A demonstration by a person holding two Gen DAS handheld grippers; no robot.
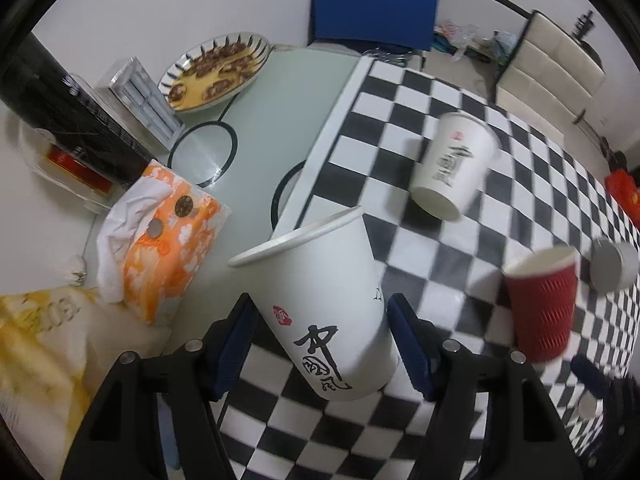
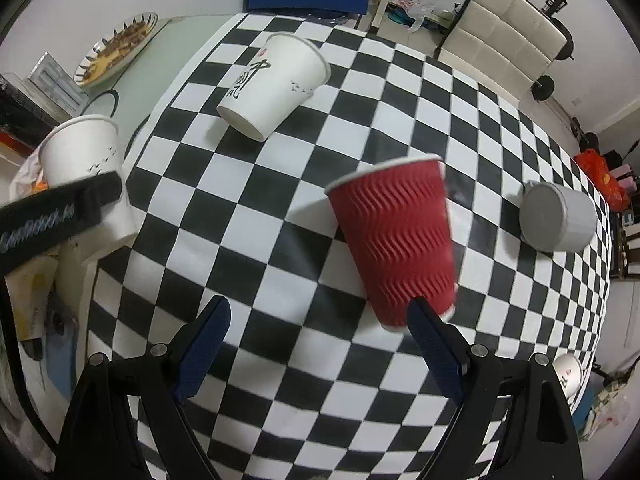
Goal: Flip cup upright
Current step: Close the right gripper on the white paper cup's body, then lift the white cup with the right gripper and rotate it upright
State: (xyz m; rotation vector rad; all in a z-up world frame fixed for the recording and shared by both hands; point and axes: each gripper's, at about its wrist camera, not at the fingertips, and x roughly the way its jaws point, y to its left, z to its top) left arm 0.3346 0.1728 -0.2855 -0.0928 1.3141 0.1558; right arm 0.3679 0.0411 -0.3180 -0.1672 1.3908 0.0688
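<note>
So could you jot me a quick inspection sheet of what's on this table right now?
Surface: checkered cloth over a pale green table.
Job's things: white cup between the left gripper jaws, rim up; second white cup on its side; red cup upright, slightly tilted; grey cup on its side.
Clutter: tissue pack, plate of food, black box.
Grippers: left jaws close beside the white cup; right gripper jaws open, one finger at the red cup's base.
Cables: nothing seen.
Surroundings: blue chair, cream chair.
</note>
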